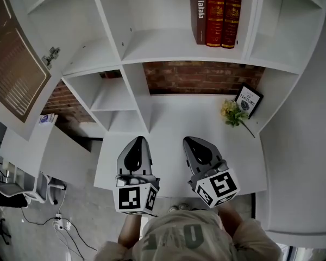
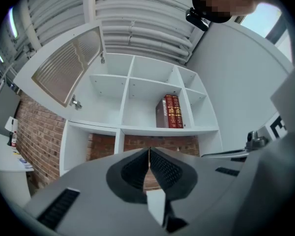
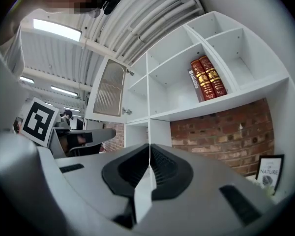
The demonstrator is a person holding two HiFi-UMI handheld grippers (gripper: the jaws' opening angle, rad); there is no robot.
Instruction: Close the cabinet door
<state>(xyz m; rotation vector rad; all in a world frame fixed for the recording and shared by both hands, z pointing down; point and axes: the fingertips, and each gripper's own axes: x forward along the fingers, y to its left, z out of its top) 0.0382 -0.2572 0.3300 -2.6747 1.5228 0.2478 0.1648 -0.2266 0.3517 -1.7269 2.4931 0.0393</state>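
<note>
The cabinet door [image 1: 13, 64], white-framed with a ribbed panel, hangs swung open at the upper left of the white shelf unit [image 1: 168, 48]; it shows also in the left gripper view [image 2: 69, 65] and the right gripper view [image 3: 110, 88]. A metal hinge [image 1: 50, 55] sticks out at its inner edge. My left gripper [image 1: 136, 144] and right gripper [image 1: 193, 143] sit side by side low over the white desk [image 1: 174, 118], well below the door. Both are shut with nothing between the jaws, and both point slightly upward at the shelves.
Three books [image 1: 217, 12] stand in the middle upper compartment. A small yellow flower bunch [image 1: 233, 113] and a framed "Nature" card [image 1: 249, 100] sit at the desk's right back. Brick wall [image 1: 201, 76] shows behind the lower shelves. An office chair [image 1: 13, 192] stands on the floor at left.
</note>
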